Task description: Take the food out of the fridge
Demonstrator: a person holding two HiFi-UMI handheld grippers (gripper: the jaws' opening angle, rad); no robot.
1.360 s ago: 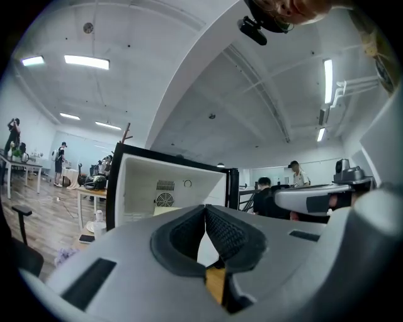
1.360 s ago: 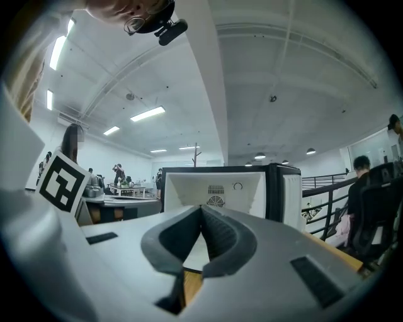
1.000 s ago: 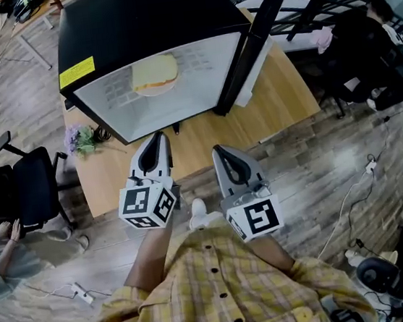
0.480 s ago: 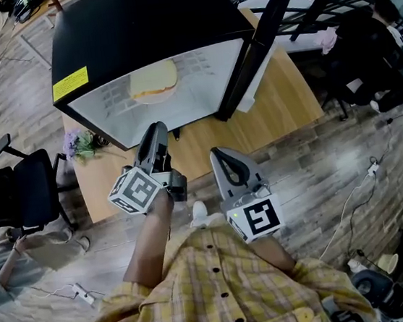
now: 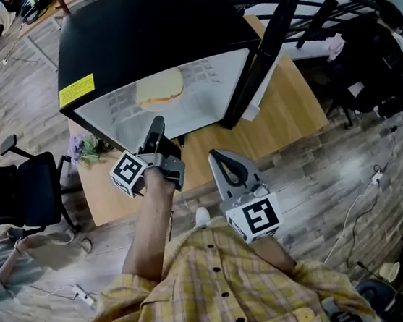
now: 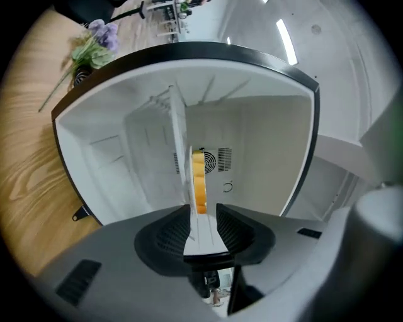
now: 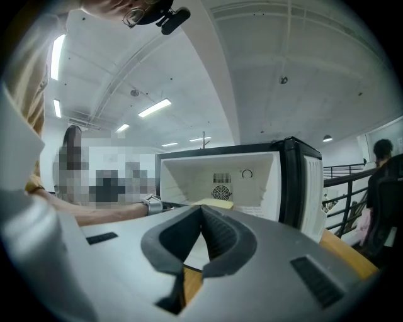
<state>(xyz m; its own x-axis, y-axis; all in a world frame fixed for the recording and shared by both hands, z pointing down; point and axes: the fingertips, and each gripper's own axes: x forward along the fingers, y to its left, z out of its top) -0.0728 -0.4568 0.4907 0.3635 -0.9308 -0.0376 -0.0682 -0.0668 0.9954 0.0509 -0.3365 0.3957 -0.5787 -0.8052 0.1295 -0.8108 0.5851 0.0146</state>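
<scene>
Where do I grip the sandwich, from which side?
Take the sandwich by its near edge, across its thickness, probably straight through the open fridge front: it lies flat on the shelf, edge-on to the left hand-held gripper, its empty jaws opening.

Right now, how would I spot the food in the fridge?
Find the big black fridge standing open on the wooden table. On its white shelf lies the sandwich, pale yellow with an orange edge, the only thing inside.

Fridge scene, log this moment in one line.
fridge open | sandwich inside, untouched | left tongs opening, empty, facing sandwich | right tongs shut, empty
</scene>
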